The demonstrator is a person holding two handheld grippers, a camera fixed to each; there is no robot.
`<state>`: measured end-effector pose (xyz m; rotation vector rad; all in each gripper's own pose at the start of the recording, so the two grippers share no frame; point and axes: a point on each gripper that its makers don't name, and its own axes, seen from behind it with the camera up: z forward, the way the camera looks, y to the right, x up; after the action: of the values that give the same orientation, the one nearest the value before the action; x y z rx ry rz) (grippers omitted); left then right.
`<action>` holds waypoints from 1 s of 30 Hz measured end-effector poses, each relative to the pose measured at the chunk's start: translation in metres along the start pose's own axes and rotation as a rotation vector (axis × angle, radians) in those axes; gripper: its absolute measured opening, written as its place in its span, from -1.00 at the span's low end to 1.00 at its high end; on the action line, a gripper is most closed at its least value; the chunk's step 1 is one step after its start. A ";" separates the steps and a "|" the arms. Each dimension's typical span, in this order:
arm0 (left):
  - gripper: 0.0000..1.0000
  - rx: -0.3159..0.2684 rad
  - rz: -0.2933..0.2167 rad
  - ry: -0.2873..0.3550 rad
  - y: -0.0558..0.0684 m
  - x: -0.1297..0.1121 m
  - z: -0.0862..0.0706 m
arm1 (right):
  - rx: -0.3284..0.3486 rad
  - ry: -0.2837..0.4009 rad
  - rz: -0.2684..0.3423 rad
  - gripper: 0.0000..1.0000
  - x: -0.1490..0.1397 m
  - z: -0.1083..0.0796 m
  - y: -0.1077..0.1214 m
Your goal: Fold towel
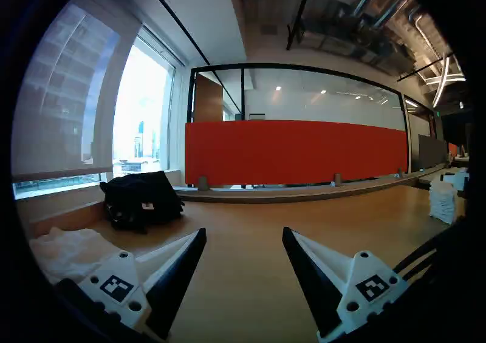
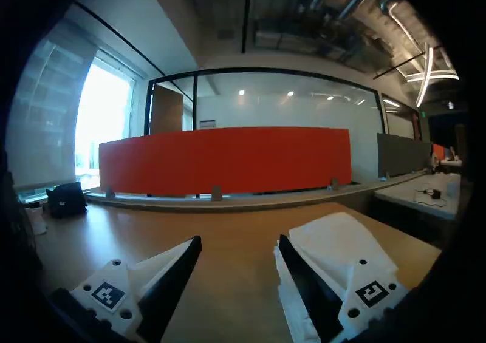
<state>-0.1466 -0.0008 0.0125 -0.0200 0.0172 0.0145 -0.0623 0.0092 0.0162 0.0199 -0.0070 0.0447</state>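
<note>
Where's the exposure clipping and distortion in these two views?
Left gripper view: window blown out to white, bag below it crushed to near black. Right gripper view: window clipped too, orange panel bowed by the fisheye, ceiling light smeared with glare.

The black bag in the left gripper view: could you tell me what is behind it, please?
Behind the black bag runs a low window ledge, with the bright window above. The stretch of ledge directly behind the bag is covered.

Both views low over table [image 1: 255, 221], toward partition [image 1: 291, 152]
</note>
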 end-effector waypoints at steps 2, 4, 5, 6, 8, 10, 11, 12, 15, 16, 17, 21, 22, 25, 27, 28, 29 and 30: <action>0.85 0.000 0.000 0.000 0.000 0.000 0.000 | 0.002 -0.003 0.000 0.99 -0.003 0.001 -0.001; 0.85 0.000 0.000 0.000 0.000 0.000 0.000 | 0.004 -0.004 -0.004 0.99 -0.005 0.000 -0.002; 0.85 0.000 0.000 0.000 0.000 0.000 0.000 | 0.005 -0.004 -0.007 0.99 -0.006 0.000 -0.003; 0.86 0.000 0.000 0.000 0.000 0.000 0.000 | 0.006 -0.004 -0.011 0.99 -0.007 0.000 -0.003; 0.85 0.000 0.000 0.000 0.000 0.000 0.000 | 0.006 -0.003 -0.022 0.99 -0.009 -0.001 -0.004; 0.85 0.000 0.000 0.000 0.001 0.000 0.000 | 0.007 -0.003 -0.030 0.99 -0.011 -0.002 -0.005; 0.85 0.000 0.000 0.000 0.001 0.000 0.000 | 0.008 -0.002 -0.034 0.99 -0.012 -0.003 -0.005; 0.85 0.000 0.000 0.000 0.001 0.000 0.000 | 0.008 -0.003 -0.035 0.99 -0.012 -0.003 -0.005; 0.85 0.000 0.000 0.000 0.000 0.000 0.001 | 0.004 -0.004 -0.029 0.99 -0.013 -0.003 -0.006; 0.85 0.000 0.000 0.000 0.000 0.000 0.001 | 0.004 -0.003 -0.026 0.99 -0.014 -0.003 -0.006; 0.85 0.000 0.000 0.000 0.000 0.000 0.001 | 0.004 -0.003 -0.023 0.99 -0.014 -0.003 -0.006; 0.85 0.000 0.000 0.000 0.001 0.000 0.001 | 0.007 -0.002 -0.020 0.99 -0.015 -0.003 -0.007; 0.85 0.000 0.000 0.000 0.001 0.000 0.001 | 0.008 -0.001 -0.022 0.99 -0.015 -0.003 -0.007; 0.85 0.000 0.000 0.000 0.000 0.000 0.001 | 0.009 0.004 -0.027 0.99 -0.014 -0.004 -0.008; 0.85 0.000 0.000 0.000 0.000 0.000 0.001 | 0.010 0.008 -0.031 0.99 -0.014 -0.005 -0.009; 0.86 0.000 0.000 0.000 0.000 0.000 0.000 | 0.010 0.011 -0.034 0.99 -0.013 -0.006 -0.010; 0.85 0.000 0.000 0.000 0.000 0.000 0.000 | 0.010 0.013 -0.037 0.99 -0.013 -0.007 -0.011; 0.85 0.000 0.000 0.000 0.000 0.000 0.000 | 0.010 0.015 -0.040 0.99 -0.012 -0.007 -0.011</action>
<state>-0.1467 -0.0005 0.0128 -0.0203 0.0173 0.0146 -0.0738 -0.0026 0.0086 0.0299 0.0090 0.0053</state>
